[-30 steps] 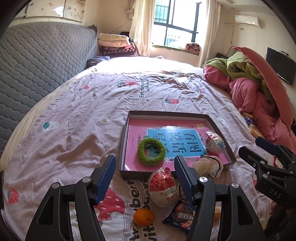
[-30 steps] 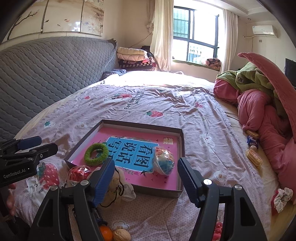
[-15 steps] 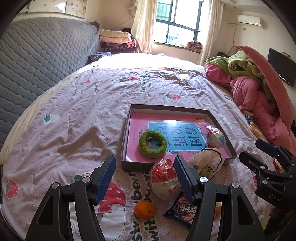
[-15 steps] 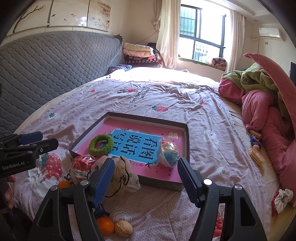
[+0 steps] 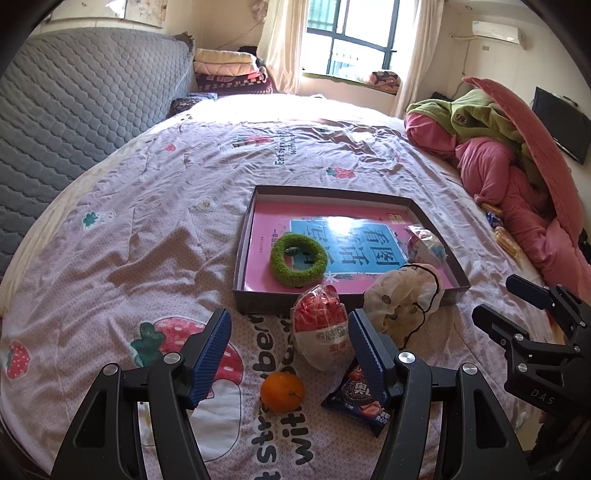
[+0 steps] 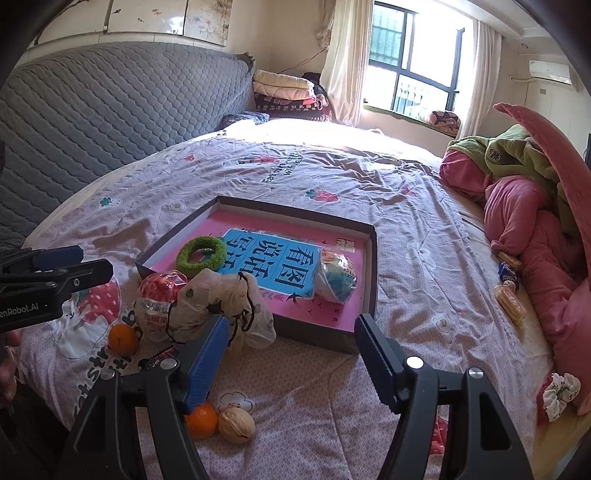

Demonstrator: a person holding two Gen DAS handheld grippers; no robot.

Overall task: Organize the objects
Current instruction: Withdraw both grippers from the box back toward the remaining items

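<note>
With your left gripper and right gripper both wide and empty, take the light, crinkly, slippery red-and-white plastic snack bag, lower centre before the shallow grey cardboard tray, across its middle.

Sunlit bedroom: grey quilted headboard, curtained window, wall air conditioner, perhaps a television.

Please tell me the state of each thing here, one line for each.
Left gripper: open, holding nothing.
Right gripper: open, holding nothing.
Shallow dark cardboard box: uncovered, pink book inside.
Fuzzy green ring: inside the box.
Red-and-white plastic snack bag: outside the box, sealed.
Round orange tangerine: outside, unpeeled.
</note>
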